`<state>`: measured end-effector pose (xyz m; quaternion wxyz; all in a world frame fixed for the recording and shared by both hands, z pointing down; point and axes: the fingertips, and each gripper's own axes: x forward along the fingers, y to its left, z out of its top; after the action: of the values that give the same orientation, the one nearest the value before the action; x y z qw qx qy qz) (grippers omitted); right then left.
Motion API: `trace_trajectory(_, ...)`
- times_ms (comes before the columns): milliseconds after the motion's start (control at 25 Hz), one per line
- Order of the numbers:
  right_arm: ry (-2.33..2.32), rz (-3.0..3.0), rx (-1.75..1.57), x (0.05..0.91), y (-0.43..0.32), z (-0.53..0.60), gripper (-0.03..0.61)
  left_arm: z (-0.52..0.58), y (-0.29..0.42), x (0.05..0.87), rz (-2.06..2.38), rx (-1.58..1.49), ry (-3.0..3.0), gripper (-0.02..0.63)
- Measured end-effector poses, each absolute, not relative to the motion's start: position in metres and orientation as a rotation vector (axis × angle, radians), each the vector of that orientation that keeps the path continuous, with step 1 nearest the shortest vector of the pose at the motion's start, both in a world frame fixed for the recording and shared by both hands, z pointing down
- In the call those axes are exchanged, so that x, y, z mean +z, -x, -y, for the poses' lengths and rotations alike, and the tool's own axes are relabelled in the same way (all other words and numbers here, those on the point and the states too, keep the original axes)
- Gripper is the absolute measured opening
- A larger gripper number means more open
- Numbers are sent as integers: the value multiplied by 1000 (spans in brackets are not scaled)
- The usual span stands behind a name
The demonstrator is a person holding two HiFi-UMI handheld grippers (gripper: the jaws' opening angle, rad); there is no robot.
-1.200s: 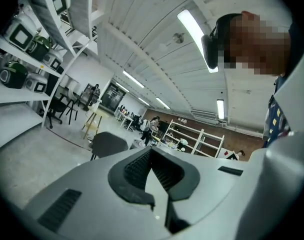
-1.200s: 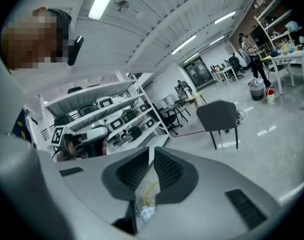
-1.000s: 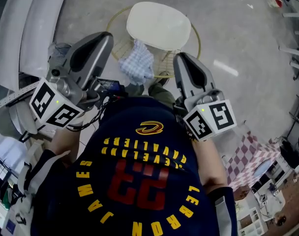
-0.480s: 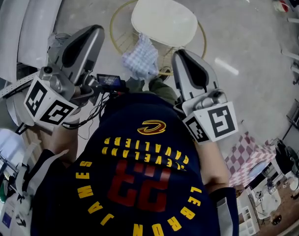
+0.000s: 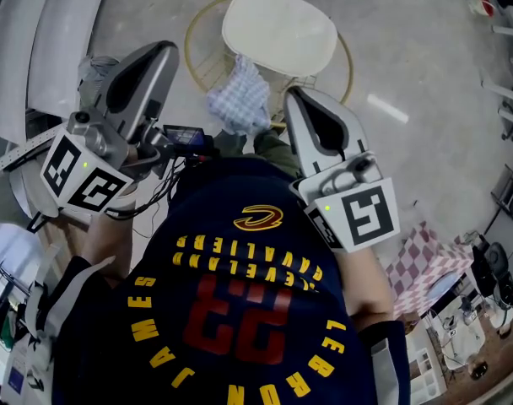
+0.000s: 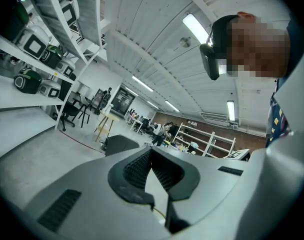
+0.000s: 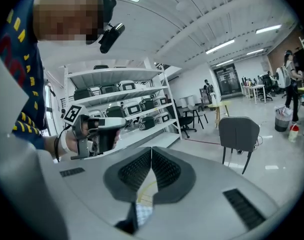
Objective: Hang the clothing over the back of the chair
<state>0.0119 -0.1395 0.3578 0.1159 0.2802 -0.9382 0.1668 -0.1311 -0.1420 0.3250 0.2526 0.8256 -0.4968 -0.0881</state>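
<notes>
A blue-and-white checked cloth (image 5: 238, 99) lies draped over the near wire part of a chair (image 5: 196, 40) with a gold wire frame and a cream seat cushion (image 5: 278, 32), seen from above in the head view. My left gripper (image 5: 161, 53) hangs to the cloth's left and my right gripper (image 5: 294, 98) to its right, both above it and apart from it. Each is shut with nothing between the jaws, as the left gripper view (image 6: 151, 150) and the right gripper view (image 7: 151, 149) show. A bit of the checked cloth (image 7: 143, 213) shows below the right jaws.
White shelving (image 5: 45, 49) stands at the left, with appliances on its shelves (image 7: 142, 106). A grey chair (image 7: 238, 133) stands on the floor to the right. A pink checked cloth (image 5: 425, 264) lies at the lower right. The person's dark jersey (image 5: 240, 310) fills the bottom.
My right gripper has rolled and shifted slightly left toward the cloth. My left gripper has moved a little left and up in the picture. Both stay shut.
</notes>
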Motion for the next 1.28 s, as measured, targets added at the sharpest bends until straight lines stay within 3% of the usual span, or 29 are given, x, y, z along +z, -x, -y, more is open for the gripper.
trace_trajectory(1280, -838, 2738, 530, 362, -18, 137, 11, 143, 130, 332, 1344, -235, -2225, 3)
